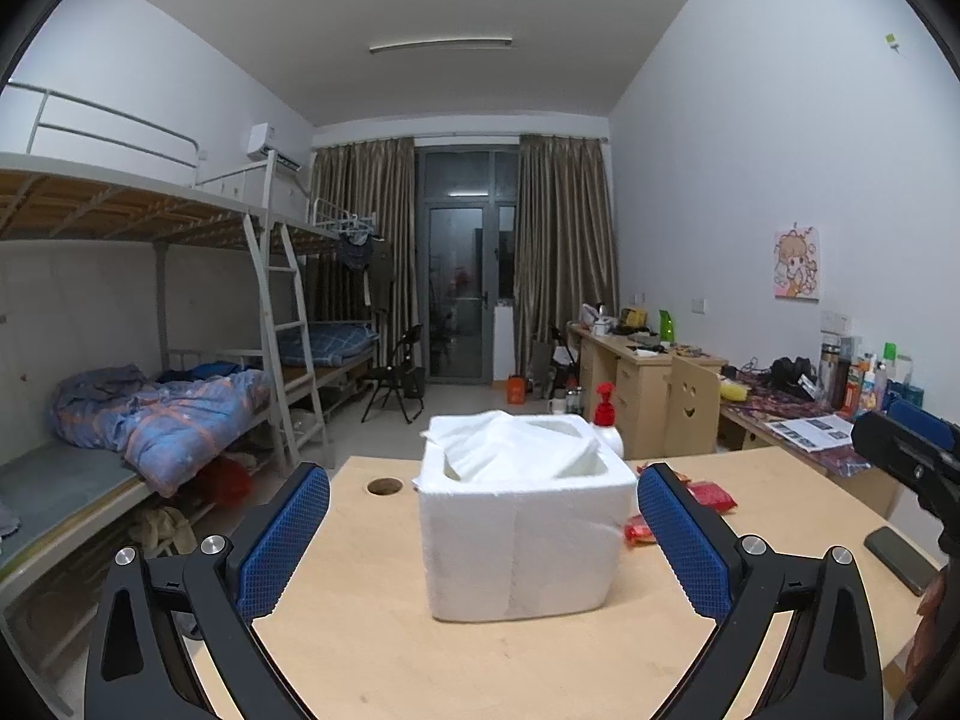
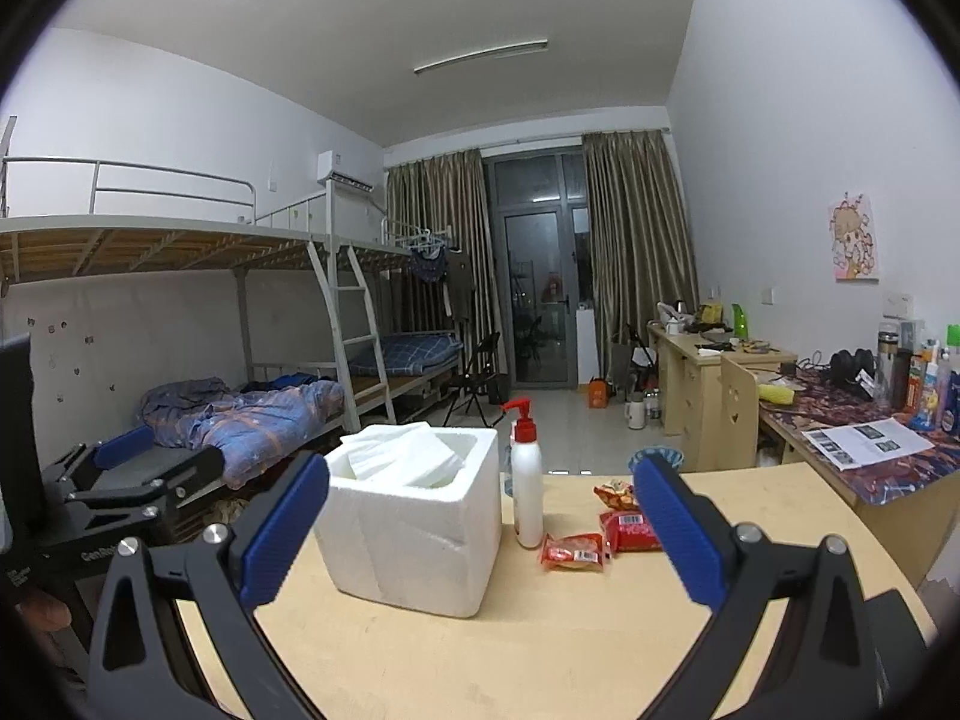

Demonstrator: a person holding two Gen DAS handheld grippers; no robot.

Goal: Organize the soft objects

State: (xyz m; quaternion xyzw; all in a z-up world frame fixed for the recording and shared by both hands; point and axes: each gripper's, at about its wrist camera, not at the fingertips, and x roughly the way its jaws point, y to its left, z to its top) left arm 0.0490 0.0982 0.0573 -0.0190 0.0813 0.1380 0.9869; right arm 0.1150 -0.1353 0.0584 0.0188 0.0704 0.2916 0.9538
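Two grippers, both spread wide with nothing between the jaws. Left gripper (image 1: 483, 531) faces the white foam box (image 1: 522, 531) dead ahead on the desk (image 1: 360, 648); right gripper (image 2: 480, 531) sees it ahead, offset left. Left hand judged better lined up. White cloth (image 1: 510, 441), soft and crumpled, sits inside the box, bulging above the rim. Box walls thick, grainy, rigid. Red snack packets (image 2: 573, 552), crinkly foil, lie loose just right of the pump bottle (image 2: 527, 480).

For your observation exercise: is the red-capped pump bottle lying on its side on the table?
No. The pump bottle stands upright on the table, beside the white foam box.
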